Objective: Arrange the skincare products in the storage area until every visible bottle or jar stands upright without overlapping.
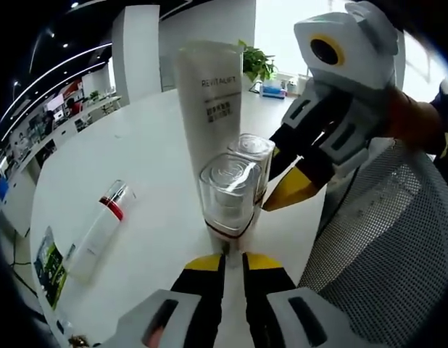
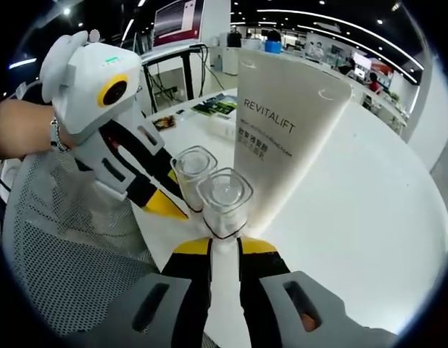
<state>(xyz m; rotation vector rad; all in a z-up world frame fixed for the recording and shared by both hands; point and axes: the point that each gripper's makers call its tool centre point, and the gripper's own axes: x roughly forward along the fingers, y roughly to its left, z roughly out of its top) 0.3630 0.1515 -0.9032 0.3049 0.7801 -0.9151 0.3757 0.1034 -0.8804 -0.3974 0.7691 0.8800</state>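
A tall white Revitalift tube stands upright on the white table. Two small bottles with clear square caps stand upright side by side in front of it. My left gripper is shut, its tips just short of the base of the nearer bottle. My right gripper is shut too, its tips at the foot of the other bottle. The left gripper comes in beside the bottles. A slim white bottle with a red band lies on its side at the left.
A grey mesh chair back stands close beside the table edge near both grippers. A green booklet lies by the table's left rim, and a potted plant stands at the far side. A person's hand holds the left gripper.
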